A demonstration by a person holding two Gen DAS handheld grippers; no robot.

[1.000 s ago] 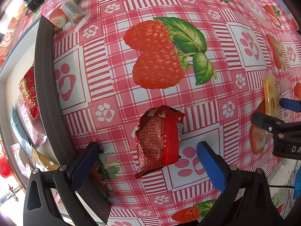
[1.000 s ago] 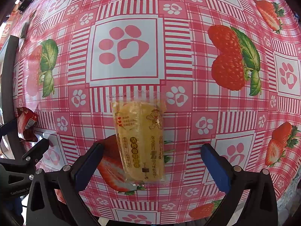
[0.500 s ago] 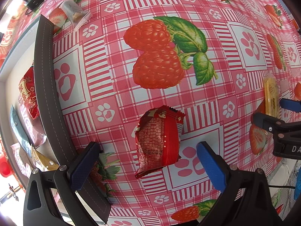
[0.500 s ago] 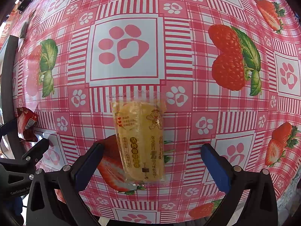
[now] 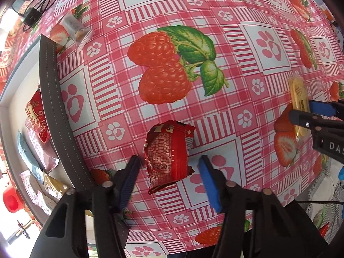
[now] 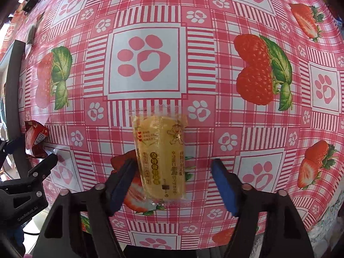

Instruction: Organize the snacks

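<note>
as both sets of jaws have just been closing, the left gripper brackets the upright red packet (pads not touching), the right gripper likewise the yellow packet, long axis along the fingers.

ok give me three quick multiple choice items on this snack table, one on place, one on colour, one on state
1. Where does the red packet lie?
A. between the left gripper fingers
B. inside the box
C. on the yellow packet

2. What colour are the finger pads?
A. green
B. blue
C. white

3. The yellow packet is
A. torn open
B. lifted
C. flat on the tablecloth

Key: 1 A, it sits between the fingers; 2 B, the pads are blue; 3 C, it lies sealed between the right gripper fingers, whose jaws have just been closing.
</note>
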